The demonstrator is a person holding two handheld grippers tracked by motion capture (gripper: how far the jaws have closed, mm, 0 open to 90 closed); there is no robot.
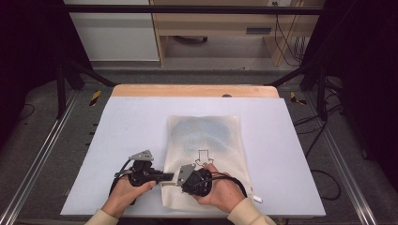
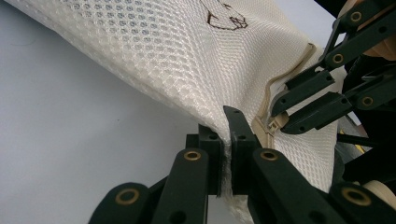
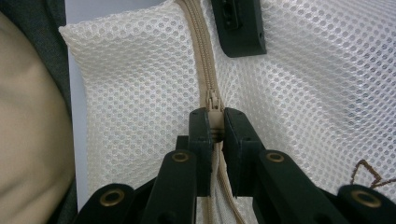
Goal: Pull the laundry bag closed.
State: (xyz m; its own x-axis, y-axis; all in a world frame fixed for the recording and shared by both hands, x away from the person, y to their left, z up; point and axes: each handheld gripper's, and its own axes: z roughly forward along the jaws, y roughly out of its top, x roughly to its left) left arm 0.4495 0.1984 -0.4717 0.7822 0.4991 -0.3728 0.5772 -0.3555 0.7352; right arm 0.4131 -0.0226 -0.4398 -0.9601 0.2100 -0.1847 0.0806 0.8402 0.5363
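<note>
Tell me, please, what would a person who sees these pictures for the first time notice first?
Most striking is the cream mesh bag lying flat near the front of the pale table, with a dark arrow printed on it. At its near end both tools meet: the right tool pinches the beige zipper pull, while the left tool clamps the bag's edge beside the zipper.

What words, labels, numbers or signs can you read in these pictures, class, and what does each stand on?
No words or numbers can be read.
Outlined arrow sign, no letters, pointing to the zipper end: printed on the mesh bag.
Small white tag at the bag's corner: too small to read.
Yellow-and-black hazard stripes by the table: no text.
</note>
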